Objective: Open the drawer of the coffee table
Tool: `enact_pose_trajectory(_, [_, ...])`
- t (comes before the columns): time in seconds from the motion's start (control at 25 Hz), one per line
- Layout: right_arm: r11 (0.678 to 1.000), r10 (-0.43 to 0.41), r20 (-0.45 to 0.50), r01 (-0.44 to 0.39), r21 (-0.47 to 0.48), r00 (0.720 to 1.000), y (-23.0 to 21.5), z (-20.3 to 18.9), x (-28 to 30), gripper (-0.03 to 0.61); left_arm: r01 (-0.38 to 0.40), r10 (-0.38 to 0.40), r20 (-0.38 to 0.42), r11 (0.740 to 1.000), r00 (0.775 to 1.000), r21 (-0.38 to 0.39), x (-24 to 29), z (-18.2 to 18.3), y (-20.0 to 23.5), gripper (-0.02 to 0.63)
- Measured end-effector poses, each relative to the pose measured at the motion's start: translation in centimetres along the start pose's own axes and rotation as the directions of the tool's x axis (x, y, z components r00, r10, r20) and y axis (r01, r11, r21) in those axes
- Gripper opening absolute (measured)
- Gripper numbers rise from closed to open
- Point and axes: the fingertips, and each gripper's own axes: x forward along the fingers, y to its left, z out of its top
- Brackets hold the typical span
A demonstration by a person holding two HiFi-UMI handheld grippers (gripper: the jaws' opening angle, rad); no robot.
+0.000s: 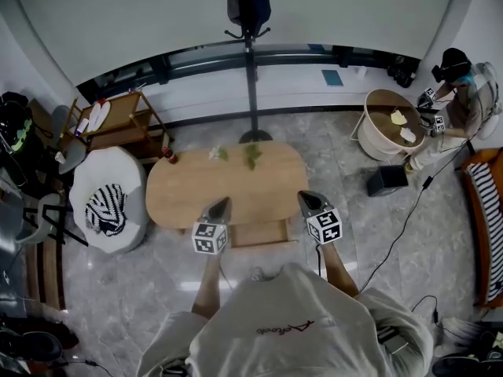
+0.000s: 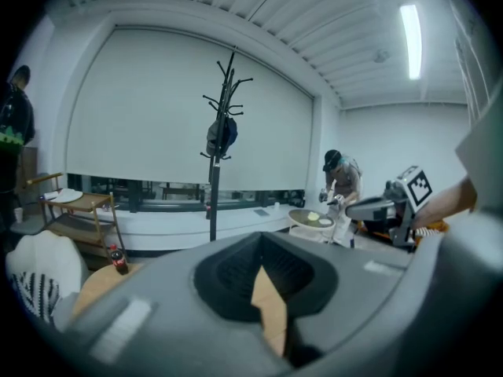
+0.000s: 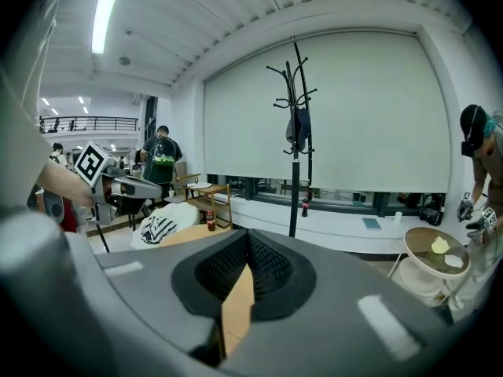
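Left gripper (image 1: 223,203) and right gripper (image 1: 306,197), jaws pressed together and empty, hover over the coffee table's (image 1: 185,187) near edge; its drawer (image 1: 259,233) juts out between them, contents unseen

Cursive print on shirt (image 1: 277,330), unreadable; nothing else legible

Cool, even light from a ceiling strip lamp (image 2: 410,42); heavy fisheye edges, dark corners, blurred foreground.
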Motion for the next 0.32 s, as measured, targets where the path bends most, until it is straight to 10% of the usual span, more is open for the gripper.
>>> enact_pose_trajectory(0.32, [1.0, -0.003, 0.001, 0.003, -0.025, 1.0, -0.44, 0.11, -0.16, 0.005, -0.002, 0.002, 0.014, 1.0, 1.0, 0.003, 0.31, 0.04, -0.52, 0.0])
